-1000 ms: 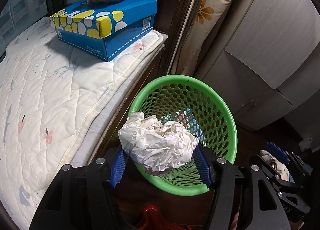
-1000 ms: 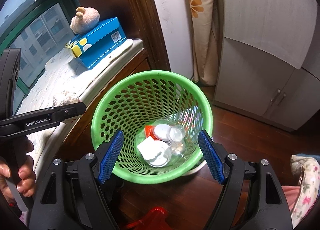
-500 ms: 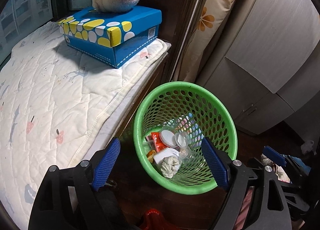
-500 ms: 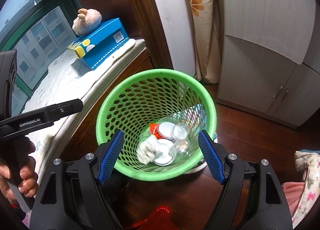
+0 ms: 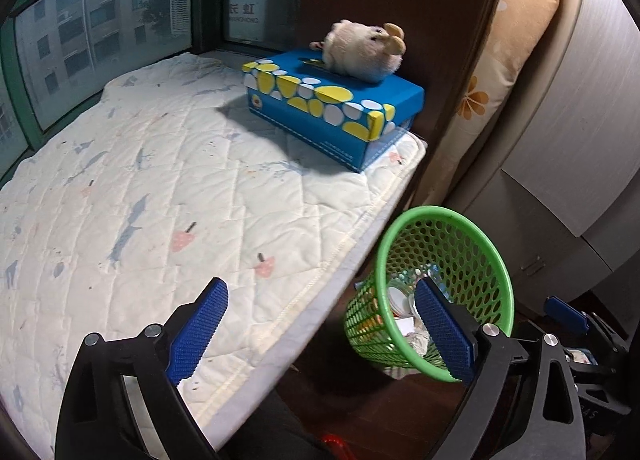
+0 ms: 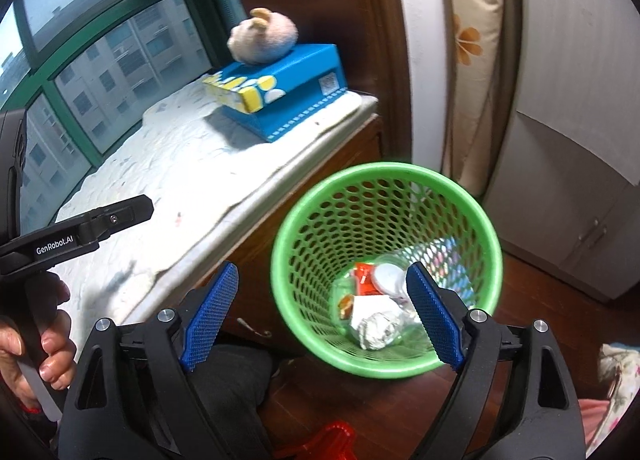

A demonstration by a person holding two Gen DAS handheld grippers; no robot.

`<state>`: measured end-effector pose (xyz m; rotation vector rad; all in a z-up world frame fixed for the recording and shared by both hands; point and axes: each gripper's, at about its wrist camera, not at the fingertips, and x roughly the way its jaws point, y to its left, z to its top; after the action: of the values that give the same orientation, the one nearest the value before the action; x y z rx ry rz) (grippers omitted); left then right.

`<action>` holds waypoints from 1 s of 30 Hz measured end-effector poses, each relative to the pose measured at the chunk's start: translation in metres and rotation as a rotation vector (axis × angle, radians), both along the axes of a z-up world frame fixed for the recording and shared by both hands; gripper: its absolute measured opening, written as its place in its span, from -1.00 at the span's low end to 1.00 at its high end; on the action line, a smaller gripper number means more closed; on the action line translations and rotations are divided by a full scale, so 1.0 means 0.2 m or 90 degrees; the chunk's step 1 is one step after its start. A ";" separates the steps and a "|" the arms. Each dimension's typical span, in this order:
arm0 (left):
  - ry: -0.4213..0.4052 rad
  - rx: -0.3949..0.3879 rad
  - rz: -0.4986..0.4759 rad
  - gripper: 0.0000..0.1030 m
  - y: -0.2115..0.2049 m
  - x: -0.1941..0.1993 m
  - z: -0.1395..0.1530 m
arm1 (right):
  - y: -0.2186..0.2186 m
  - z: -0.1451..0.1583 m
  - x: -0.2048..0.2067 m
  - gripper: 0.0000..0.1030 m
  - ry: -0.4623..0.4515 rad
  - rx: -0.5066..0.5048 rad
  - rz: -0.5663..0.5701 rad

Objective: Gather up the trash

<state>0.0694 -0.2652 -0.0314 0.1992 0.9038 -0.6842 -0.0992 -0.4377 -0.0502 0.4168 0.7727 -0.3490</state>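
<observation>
Trash sits in the bottom of the green bin [image 6: 386, 268], which stands on the dark wood floor just beside the window bed: a crumpled paper ball [image 6: 376, 330], a red wrapper [image 6: 365, 279], white round lids and some clear plastic, all loosely heaped. The left tool [image 5: 320, 334] is spread wide and carries nothing, its fingers framing the edge of the quilted mattress pad [image 5: 168, 188] on one side and the bin on the other. The right tool [image 6: 320, 316] is likewise released and bare, hanging above the bin with the rim between its fingers.

Judging from both tools being free and paper already lying in the bin, the step in hand looks like the search for another piece. No loose scrap shows on the visible part of the pad, so the next move calls for scanning further along the bed or the floor before any reach.

The bin is thin moulded plastic, round, tapered and pierced all over with holes; it is light and could tip if knocked. The pad is soft stitched cotton with small prints. On it lies a glossy blue cardboard box [image 5: 334, 108] with yellow and white spots, and a fuzzy plush toy [image 5: 362, 50] rests on top of that
</observation>
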 end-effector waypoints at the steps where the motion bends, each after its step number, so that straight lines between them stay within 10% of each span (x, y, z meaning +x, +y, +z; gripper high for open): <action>1: -0.006 0.001 0.013 0.81 0.04 0.01 0.01 | 0.02 0.01 0.02 0.68 -0.003 -0.001 0.008; 30: -0.103 0.004 0.270 0.86 0.90 0.04 0.22 | 0.58 0.23 0.29 0.85 -0.088 -0.050 0.138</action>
<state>0.0778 -0.0847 0.0121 0.0622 0.7597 -0.2671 -0.0415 -0.3215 -0.0038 0.2775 0.6592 -0.1457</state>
